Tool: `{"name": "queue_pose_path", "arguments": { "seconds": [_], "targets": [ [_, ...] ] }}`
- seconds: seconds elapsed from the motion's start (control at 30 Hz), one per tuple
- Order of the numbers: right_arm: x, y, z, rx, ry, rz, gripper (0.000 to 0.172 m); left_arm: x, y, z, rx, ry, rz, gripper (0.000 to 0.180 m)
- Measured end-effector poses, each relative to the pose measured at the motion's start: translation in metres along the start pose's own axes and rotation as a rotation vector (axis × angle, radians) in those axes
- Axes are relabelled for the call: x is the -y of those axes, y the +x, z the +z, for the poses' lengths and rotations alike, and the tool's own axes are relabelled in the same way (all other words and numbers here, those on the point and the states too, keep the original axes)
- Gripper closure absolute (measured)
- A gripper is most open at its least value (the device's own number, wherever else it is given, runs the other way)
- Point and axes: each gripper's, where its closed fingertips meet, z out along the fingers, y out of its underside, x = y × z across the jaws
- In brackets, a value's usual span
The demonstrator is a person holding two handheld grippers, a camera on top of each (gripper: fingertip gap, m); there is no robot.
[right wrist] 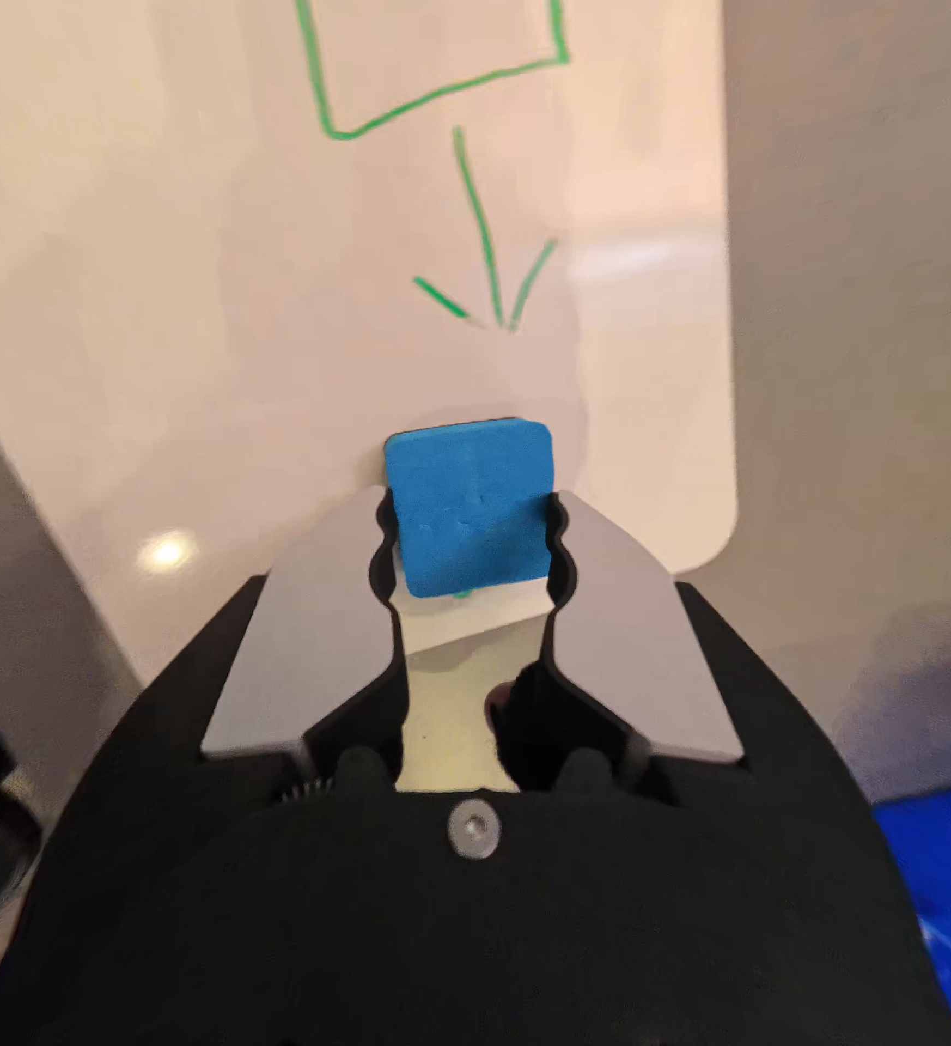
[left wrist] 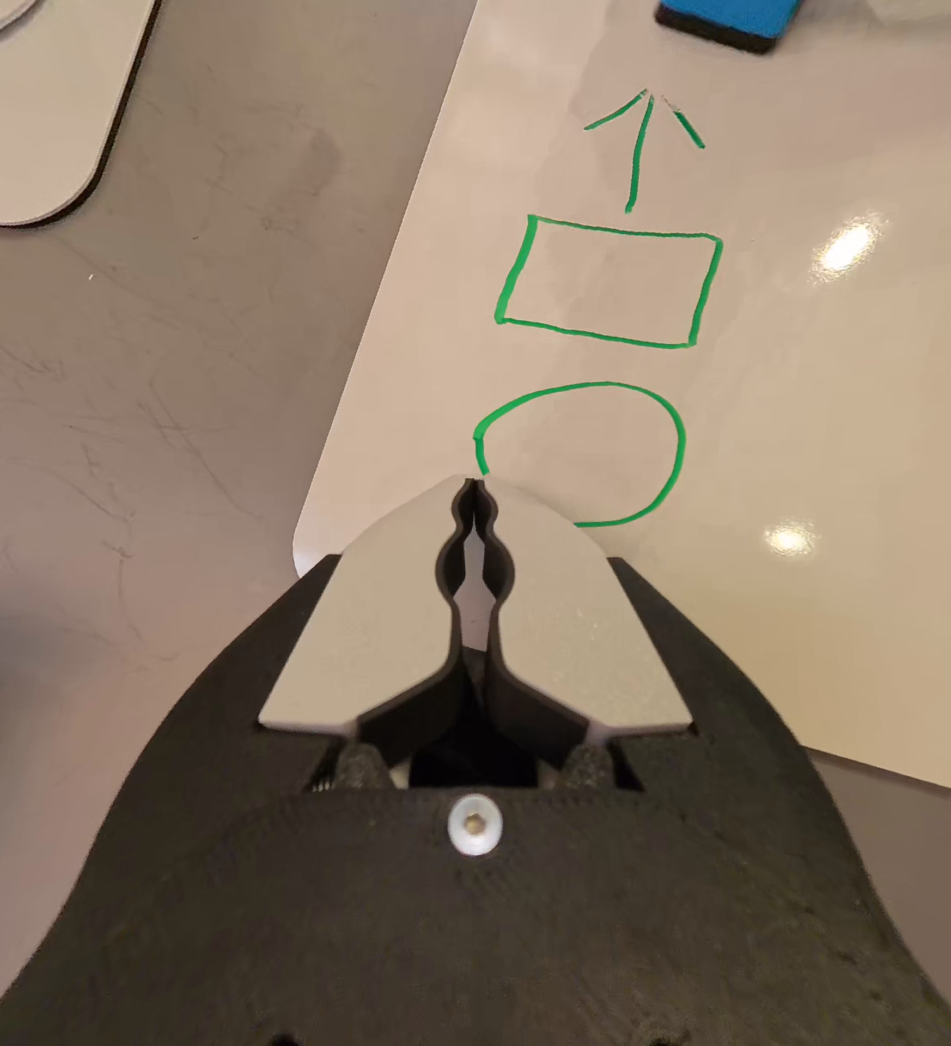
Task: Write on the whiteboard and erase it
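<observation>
The right gripper is spread about as wide as the blue eraser, a square foam block with a dark underside, which sits between its fingers. Both dark pads lie against the eraser's sides, so the gripper is pinching it. The eraser lies flat on the whiteboard, near the board's short edge and not far from one rounded corner. A small green smear shows just under the eraser's near edge.

The left gripper is pressed together, its fingertips meeting with nothing between them. It hangs over the opposite end of the whiteboard, close to another rounded corner, and its tips cover part of the green circle.

Beyond the circle, along the board, come a green rectangle and then a green arrow whose head points toward the eraser at the far end. The arrow's tip looks faint and partly rubbed away. In the right wrist view the arrow lies directly ahead of the eraser with open board between them.

The whiteboard lies flat on a grey, scratched counter. A pale mat with a dark rim lies on the counter well apart from the board. A blue object shows at the lower right edge of the right wrist view; what it is cannot be told.
</observation>
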Motion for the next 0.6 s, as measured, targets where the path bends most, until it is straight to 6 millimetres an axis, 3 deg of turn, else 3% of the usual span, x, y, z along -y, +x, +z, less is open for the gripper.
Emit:
{"name": "queue_pose_path", "arguments": {
  "seconds": [0.07,0.1,0.13,0.2,0.23,0.3,0.37,0.43,0.47,0.53,0.6],
  "targets": [
    [-0.026,0.014,-0.005,-0.013,-0.037,0.113,0.119,0.0,0.0,0.0,0.006,0.0,0.005,0.178],
    [-0.042,0.009,-0.011,0.017,-0.059,0.126,0.119,0.0,0.0,0.0,0.01,0.0,0.006,0.178],
    [-0.043,-0.002,-0.014,0.068,-0.046,0.119,0.12,0.0,0.0,0.0,0.011,0.001,0.006,0.178],
    [-0.017,-0.014,-0.008,0.058,0.02,0.025,0.119,0.0,0.0,0.0,0.003,0.0,-0.002,0.178],
    [-0.013,-0.004,-0.004,-0.007,0.008,0.022,0.119,0.0,0.0,0.0,0.001,0.001,-0.003,0.178],
    [-0.024,0.004,-0.007,0.03,0.002,0.101,0.119,0.0,0.0,0.0,0.007,0.001,0.002,0.178],
    [-0.027,-0.013,-0.012,0.1,0.002,0.043,0.119,0.0,-0.001,0.0,0.012,0.001,0.004,0.178],
    [-0.007,-0.025,-0.007,0.095,0.055,-0.002,0.119,0.0,-0.001,0.0,0.006,0.001,-0.004,0.178],
    [-0.01,-0.022,-0.007,0.08,0.039,0.001,0.119,0.0,-0.001,0.0,0.005,0.001,-0.006,0.178],
    [-0.026,0.003,-0.006,0.006,0.028,0.085,0.119,0.0,-0.001,0.0,0.01,0.001,0.0,0.178],
    [-0.013,0.01,-0.001,-0.014,0.069,0.108,0.119,0.0,-0.001,0.0,0.008,0.002,-0.001,0.178]
  ]
}}
